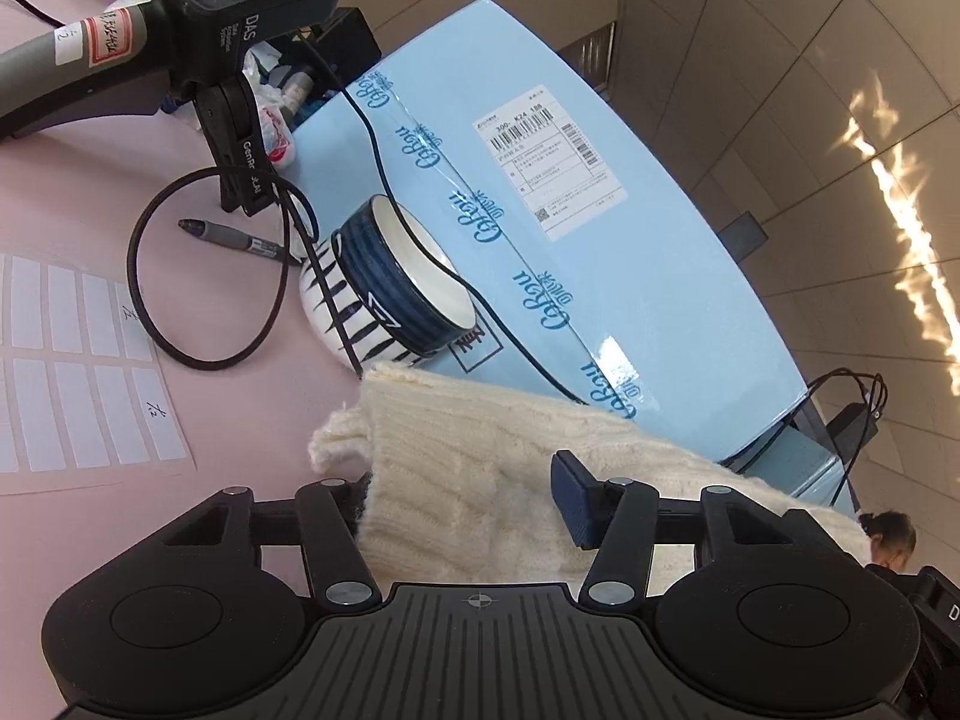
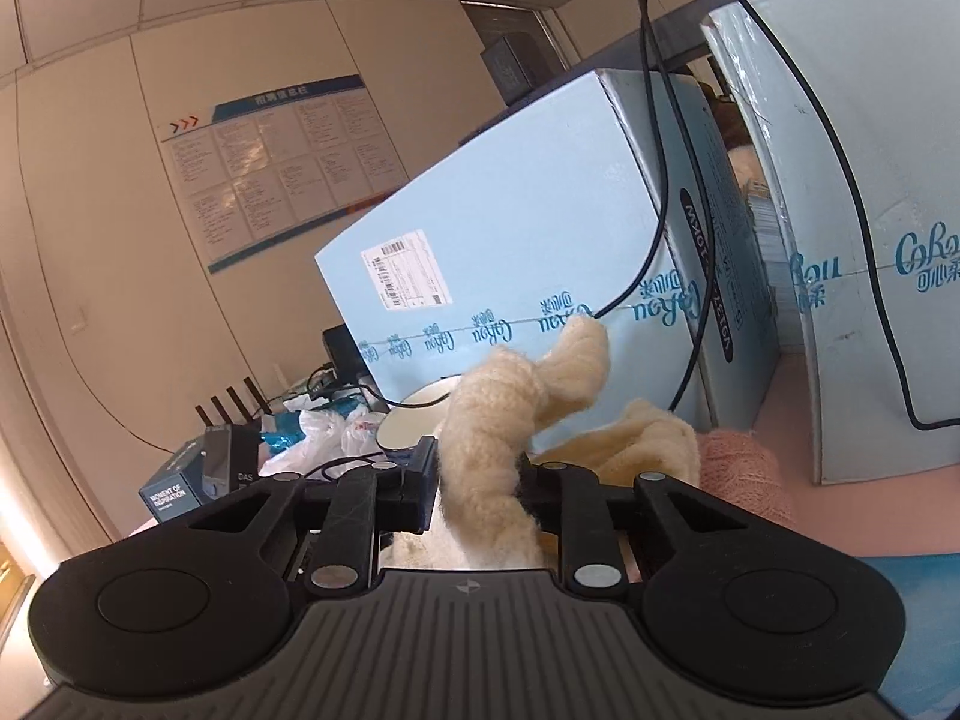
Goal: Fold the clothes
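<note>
A cream knit garment [image 1: 480, 438] lies on the pink table [image 1: 72, 192] against a pale blue carton [image 1: 600, 276]. My left gripper [image 1: 462, 489] stands half wide around its edge. The knit covers the left finger, and the blue pad of the right finger [image 1: 570, 498] sits in front of the cloth; no squeeze shows. In the right wrist view my right gripper [image 2: 477, 483] is shut on a bunched, twisted piece of the cream knit [image 2: 498, 414], which sticks up from between the jaws. More of the garment [image 2: 648, 438] lies behind.
Two stacked blue-and-white bowls [image 1: 390, 294] stand just beyond the knit, with black cables [image 1: 198, 354] looped around them. A marker pen [image 1: 234, 237], a label sheet [image 1: 84, 372] and a spare handheld device [image 1: 222, 12] lie to the left. A pink knit [image 2: 744, 474] lies to the right. A person [image 1: 888, 534] is at the edge.
</note>
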Demonstrator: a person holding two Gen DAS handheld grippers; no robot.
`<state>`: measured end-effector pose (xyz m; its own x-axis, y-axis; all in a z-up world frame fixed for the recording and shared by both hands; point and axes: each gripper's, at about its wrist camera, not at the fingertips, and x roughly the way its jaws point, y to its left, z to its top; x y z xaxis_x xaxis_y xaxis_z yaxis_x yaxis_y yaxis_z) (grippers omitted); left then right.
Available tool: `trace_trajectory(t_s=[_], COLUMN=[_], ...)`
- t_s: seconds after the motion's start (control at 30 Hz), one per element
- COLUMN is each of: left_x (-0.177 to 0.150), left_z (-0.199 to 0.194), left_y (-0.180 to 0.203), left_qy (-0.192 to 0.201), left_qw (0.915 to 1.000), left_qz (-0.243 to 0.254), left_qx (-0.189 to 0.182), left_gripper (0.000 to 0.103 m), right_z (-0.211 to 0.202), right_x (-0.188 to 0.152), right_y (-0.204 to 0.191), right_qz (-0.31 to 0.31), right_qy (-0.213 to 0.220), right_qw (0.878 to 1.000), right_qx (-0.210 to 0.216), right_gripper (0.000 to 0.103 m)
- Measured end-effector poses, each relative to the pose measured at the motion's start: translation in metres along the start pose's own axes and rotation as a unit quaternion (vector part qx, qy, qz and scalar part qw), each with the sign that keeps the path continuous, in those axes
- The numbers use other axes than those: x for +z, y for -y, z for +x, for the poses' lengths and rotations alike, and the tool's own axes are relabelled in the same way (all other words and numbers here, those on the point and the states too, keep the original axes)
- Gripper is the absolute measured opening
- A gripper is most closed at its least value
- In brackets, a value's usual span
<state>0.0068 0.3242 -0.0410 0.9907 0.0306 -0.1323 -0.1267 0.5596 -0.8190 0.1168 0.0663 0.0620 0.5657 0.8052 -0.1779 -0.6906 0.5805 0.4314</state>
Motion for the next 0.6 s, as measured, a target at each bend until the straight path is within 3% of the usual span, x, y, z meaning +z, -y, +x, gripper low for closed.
trace_trajectory(t_s=[0.13, 0.33, 0.47, 0.6], left_x=[0.004, 0.006, 0.003, -0.007], left_z=[-0.021, -0.050, -0.044, -0.031], left_y=[0.006, 0.014, 0.021, 0.038], left_qy=[0.069, 0.147, 0.109, 0.041], left_qw=[0.9956, 0.9726, 0.9638, 0.9535], left_qz=[-0.002, 0.007, 0.015, 0.055], left_qx=[-0.064, -0.180, -0.243, -0.293], left_gripper=[0.051, 0.051, 0.051, 0.051], right_z=[-0.018, -0.044, -0.067, -0.098], right_x=[0.005, 0.023, 0.033, 0.032], right_y=[-0.017, -0.035, -0.035, -0.023], right_qz=[0.003, 0.006, 0.011, 0.004], right_qy=[0.025, 0.057, 0.072, 0.084], right_qw=[0.998, 0.991, 0.987, 0.989], right_qx=[0.059, 0.120, 0.142, 0.119], right_gripper=[0.018, 0.018, 0.018, 0.018])
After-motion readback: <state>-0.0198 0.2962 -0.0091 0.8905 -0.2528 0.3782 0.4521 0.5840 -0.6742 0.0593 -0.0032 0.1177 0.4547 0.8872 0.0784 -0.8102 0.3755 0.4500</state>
